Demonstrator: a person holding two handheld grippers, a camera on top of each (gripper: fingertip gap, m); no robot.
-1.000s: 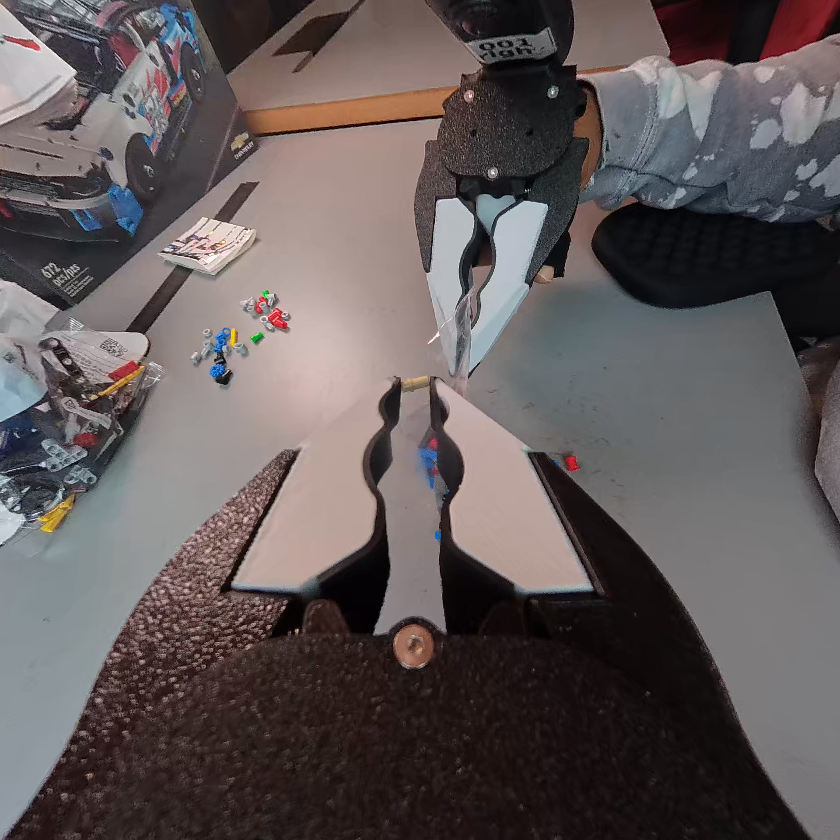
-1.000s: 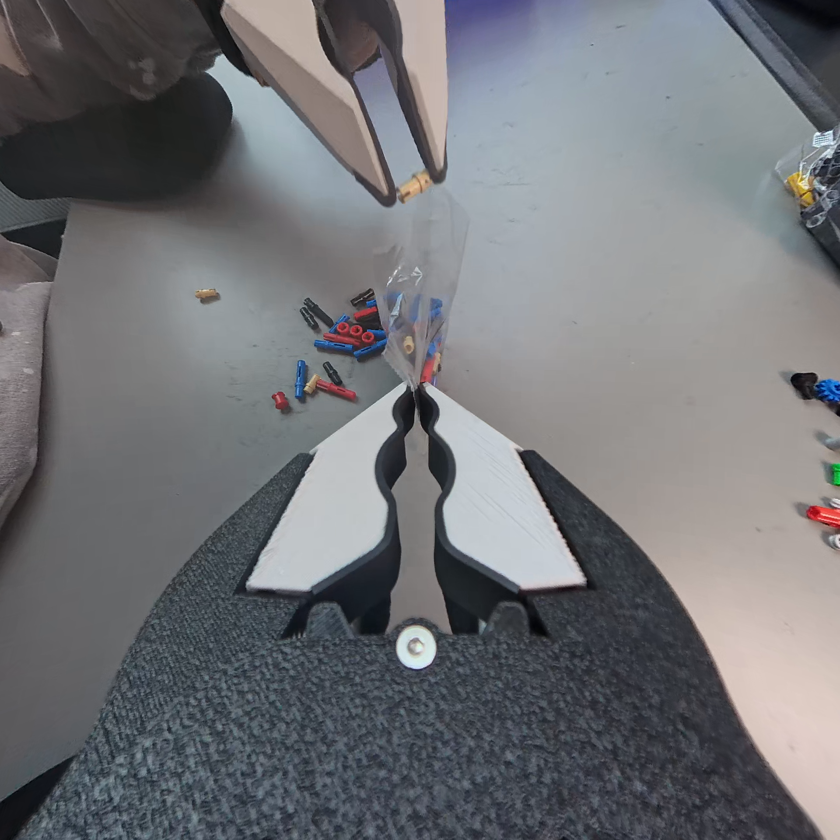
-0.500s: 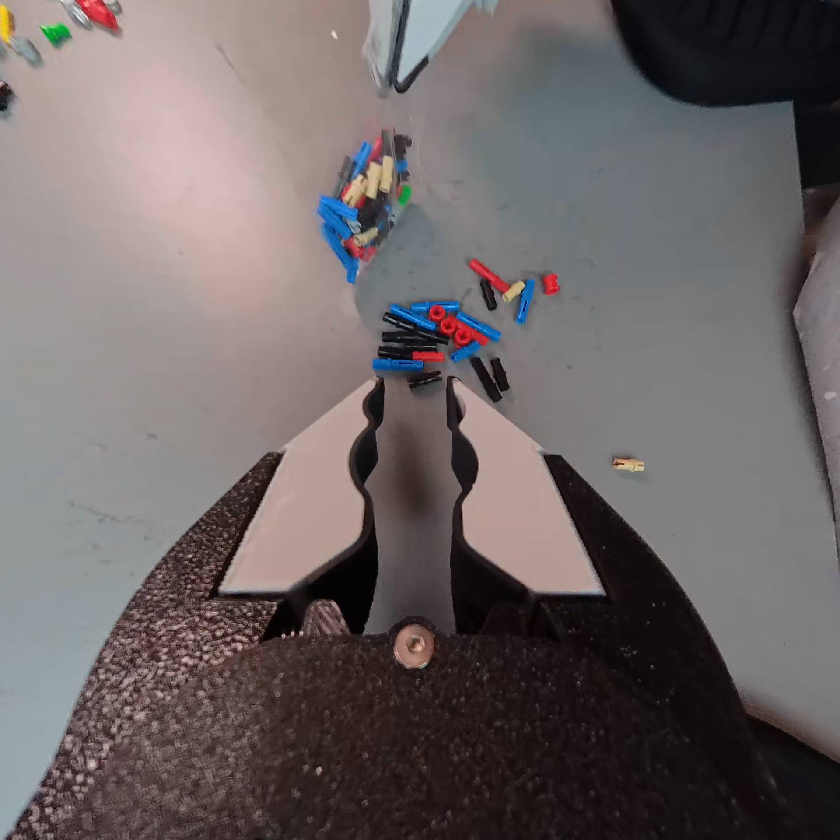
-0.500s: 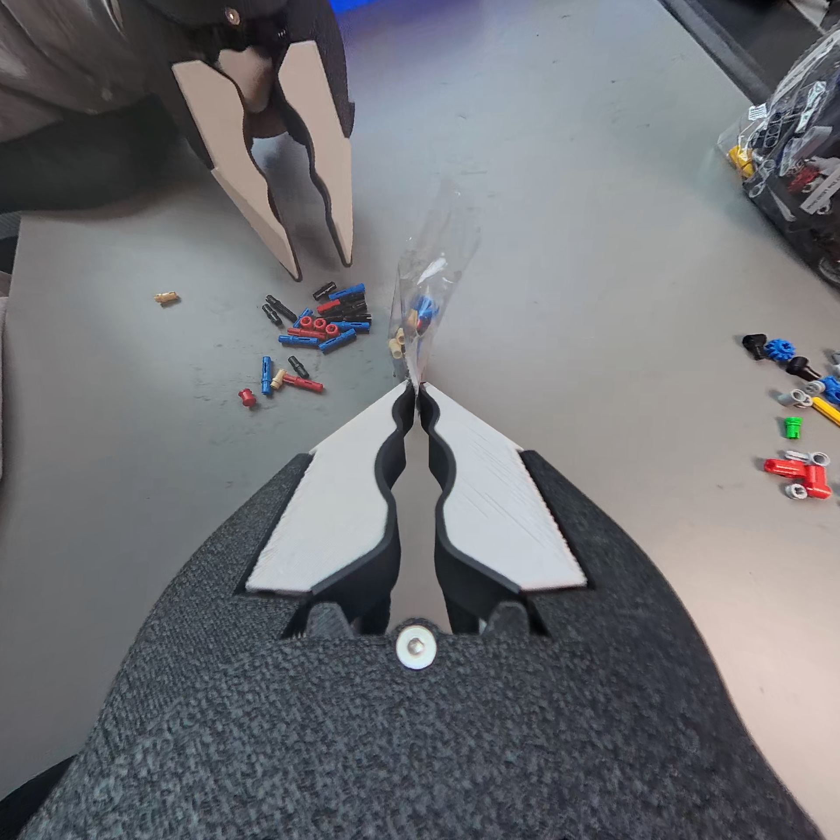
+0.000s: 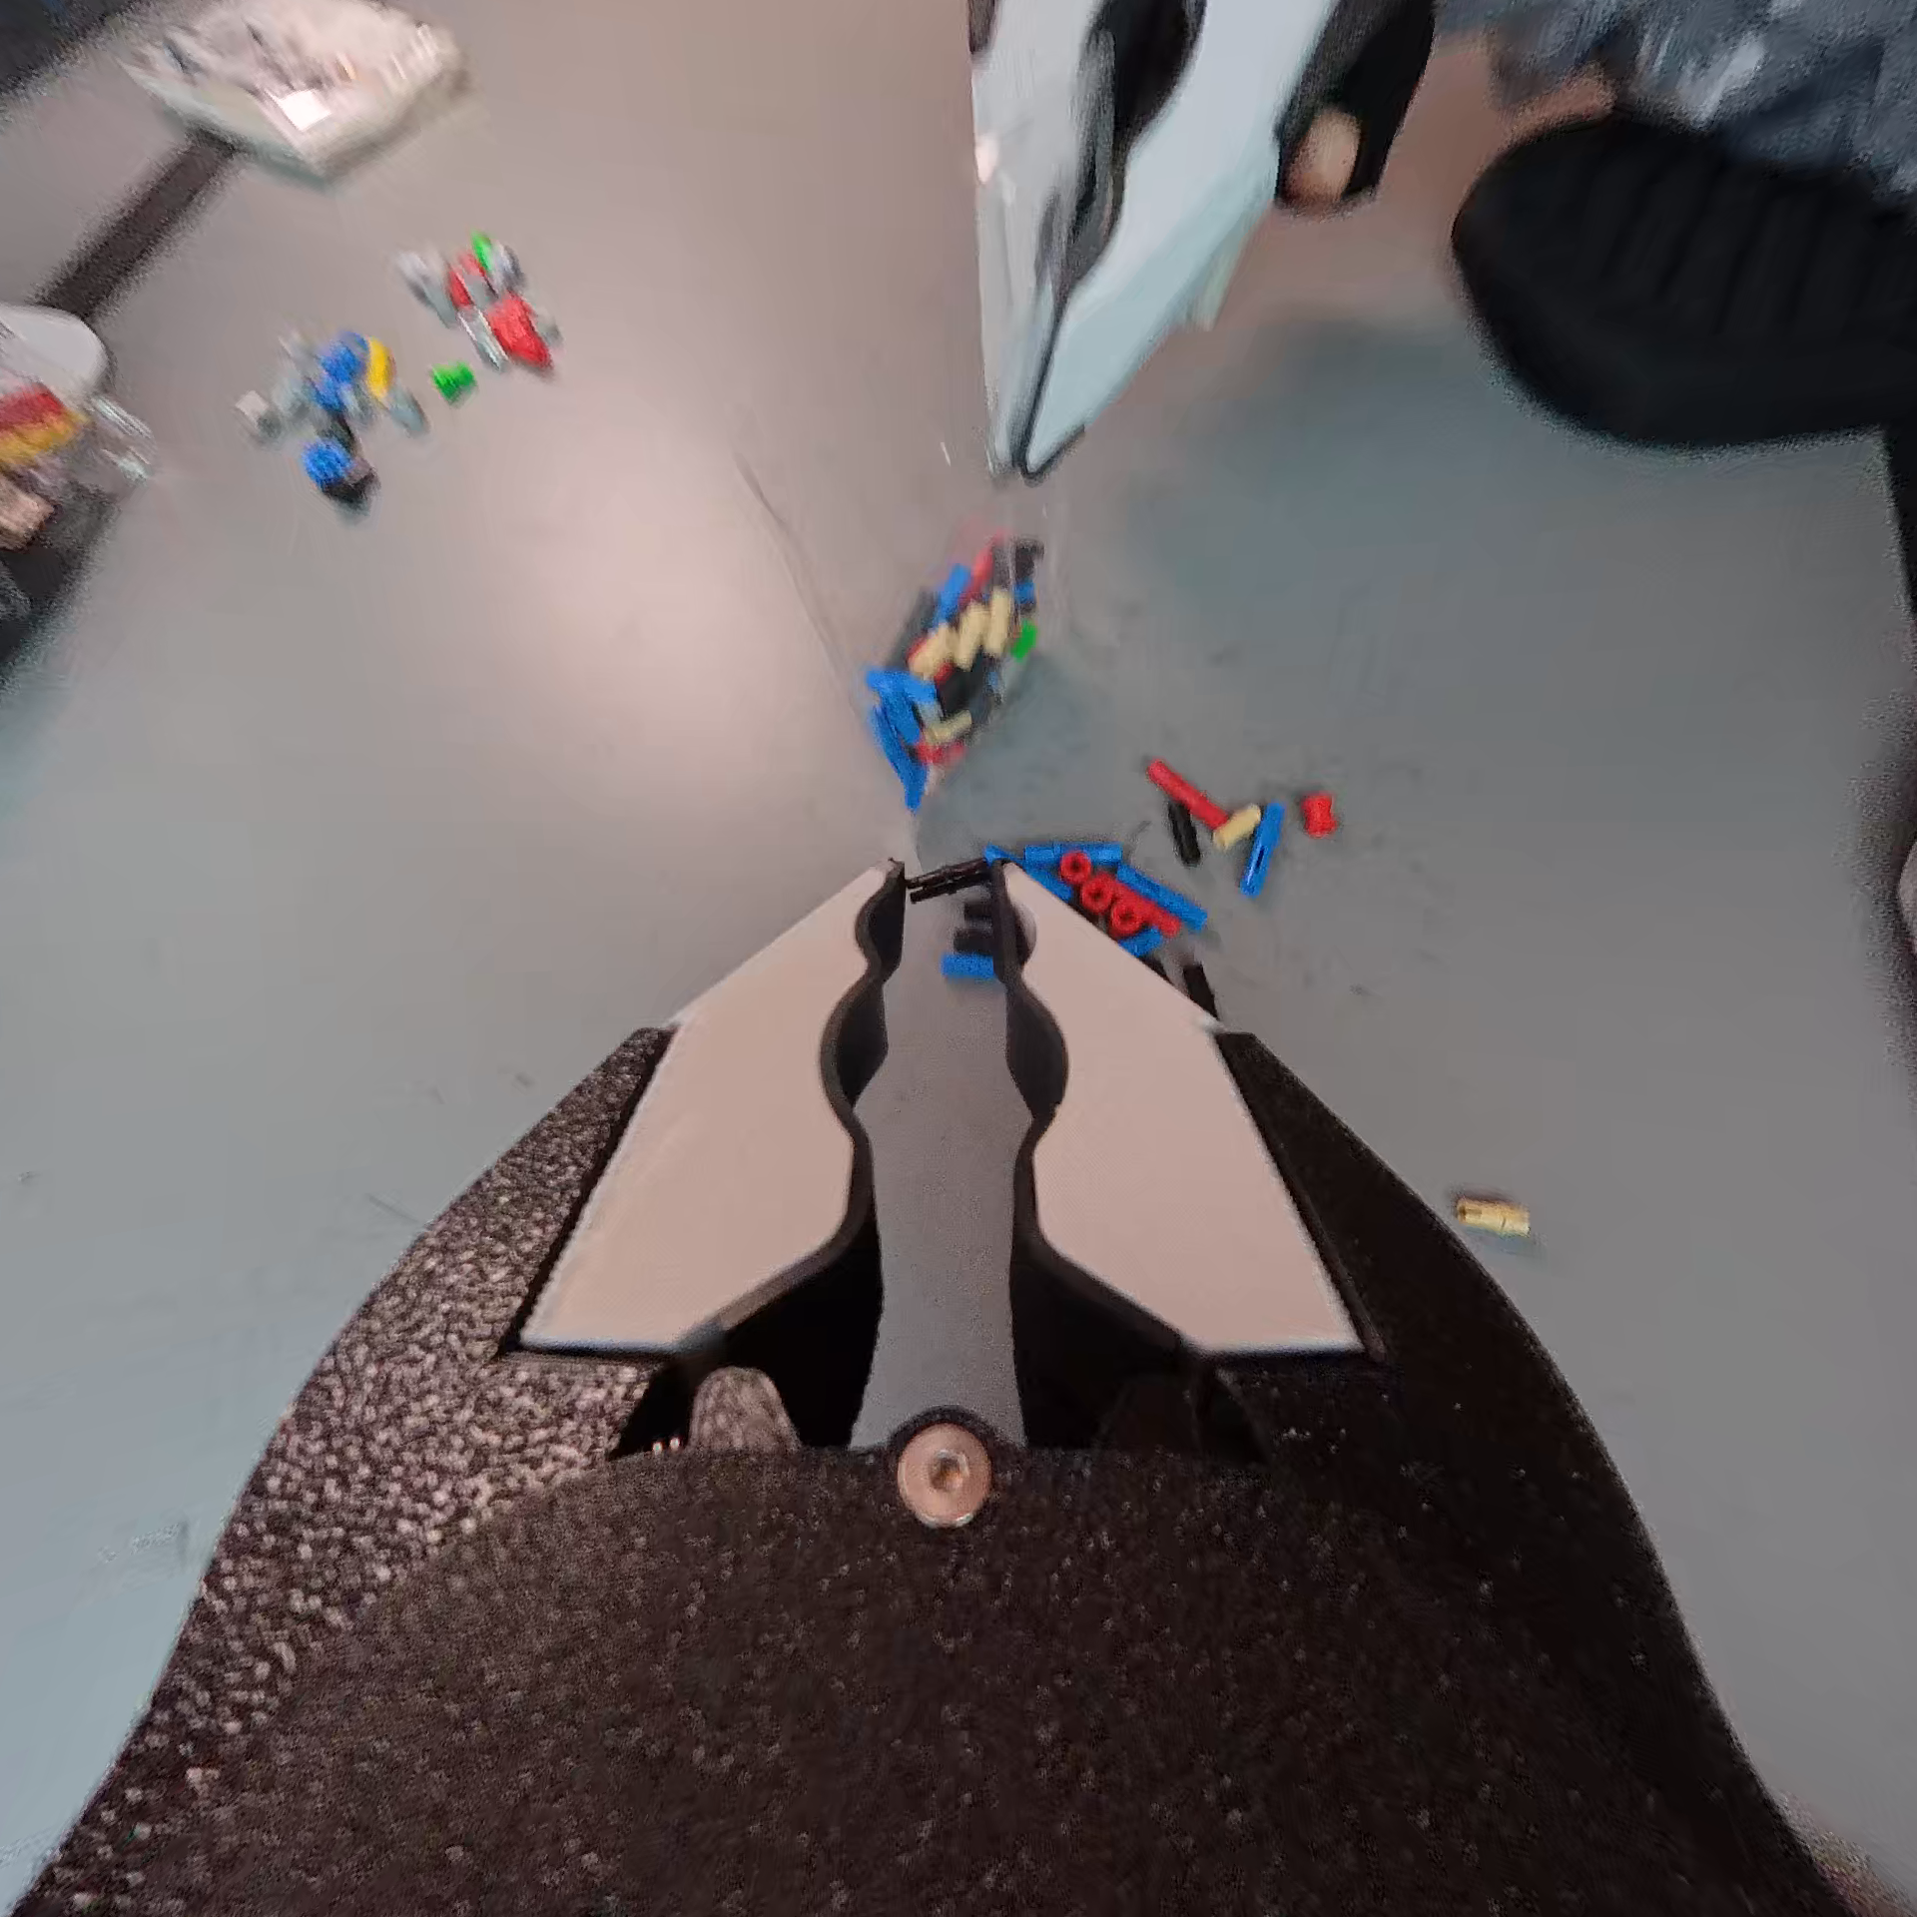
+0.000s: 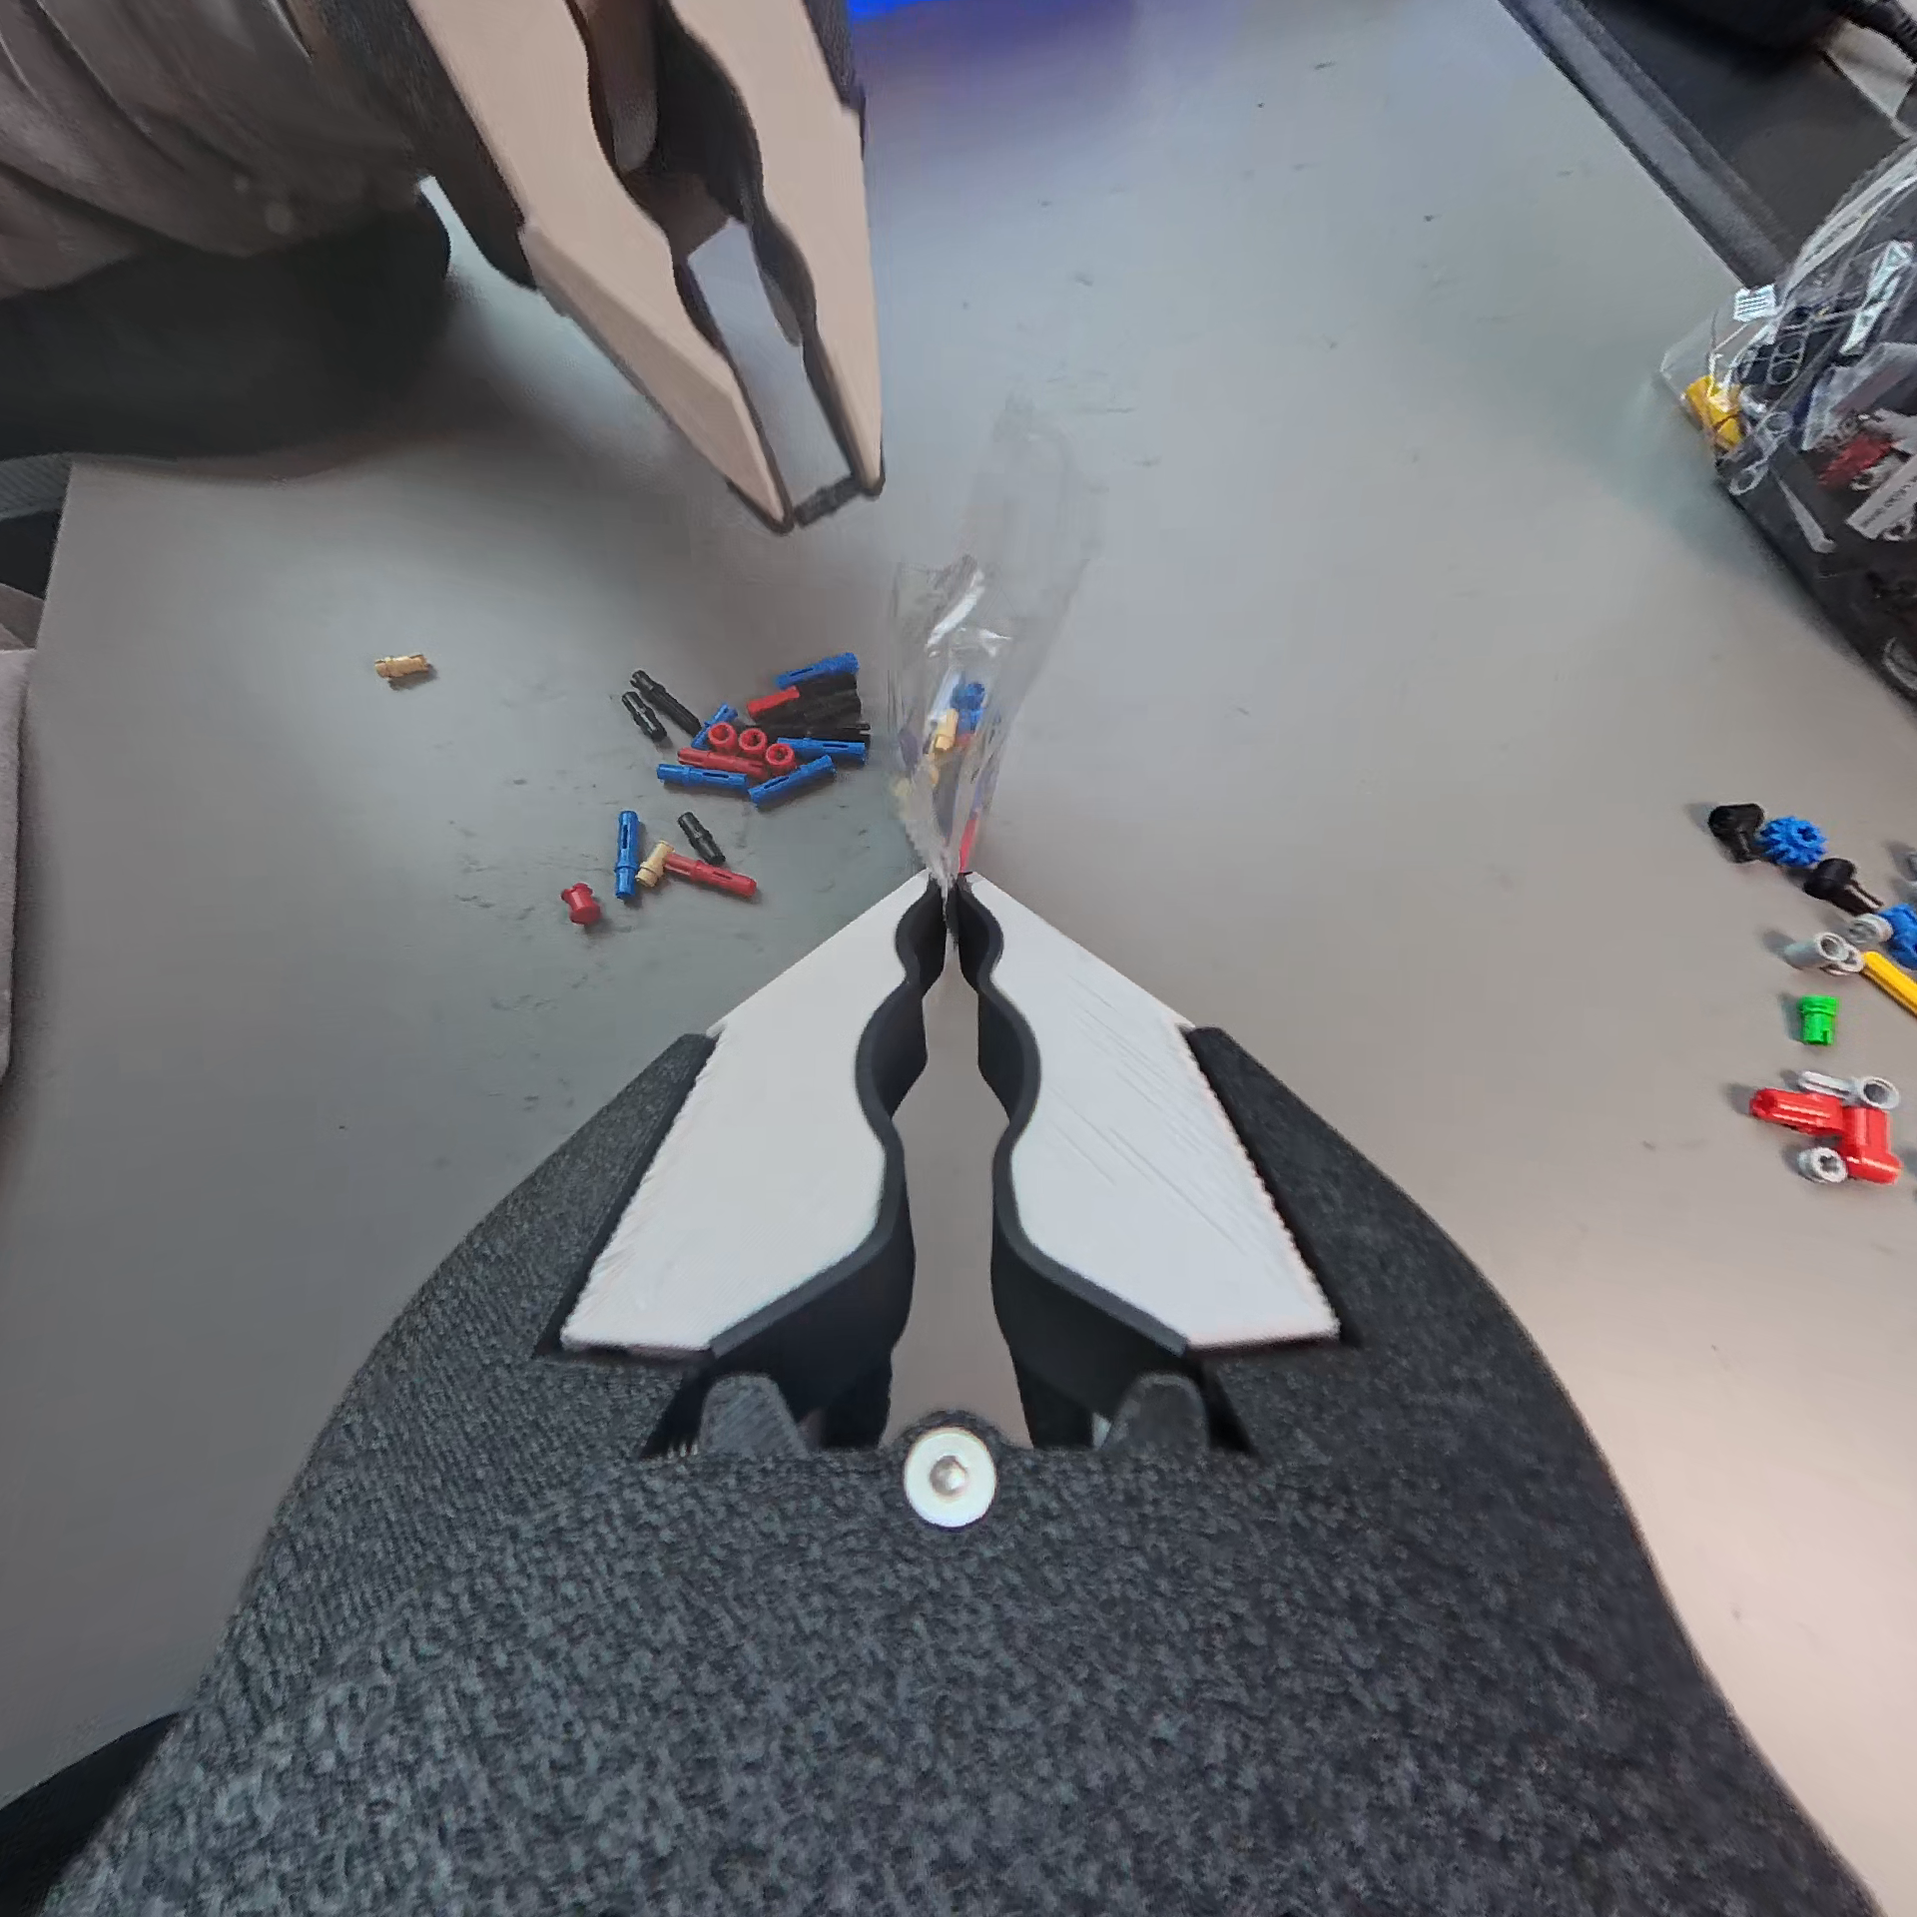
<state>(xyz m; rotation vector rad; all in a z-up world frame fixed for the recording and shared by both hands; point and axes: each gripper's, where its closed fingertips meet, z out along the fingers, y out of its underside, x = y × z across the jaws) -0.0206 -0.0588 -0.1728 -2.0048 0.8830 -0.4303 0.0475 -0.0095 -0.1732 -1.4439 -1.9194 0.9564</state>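
Observation:
My left gripper (image 5: 946,882) is shut on a small black pin (image 5: 949,879), held crosswise between its fingertips above a pile of blue, red and black pins (image 5: 1110,903) on the grey table. In the right wrist view the left gripper (image 6: 830,503) hovers over that pile (image 6: 768,731). My right gripper (image 6: 946,887) is shut on the bottom edge of a clear plastic bag (image 6: 965,705) that holds more pins. It holds the bag up beside the pile. The bag (image 5: 954,664) also shows below the right gripper (image 5: 1022,456) in the left wrist view. A tan pin (image 5: 1491,1216) lies apart.
Loose small parts (image 6: 1826,1037) lie at the right. A larger bag of parts (image 6: 1826,415) sits farther back on the right. A booklet (image 5: 301,73) lies far left. A black cushion (image 5: 1681,290) and a person's sleeve are at the table's edge. There is about 10 cm between the tips of the two grippers.
The left gripper let go of the tan pin, dropped to the pile, closed on a black pin and lifted it. The right gripper stays shut on the bag.

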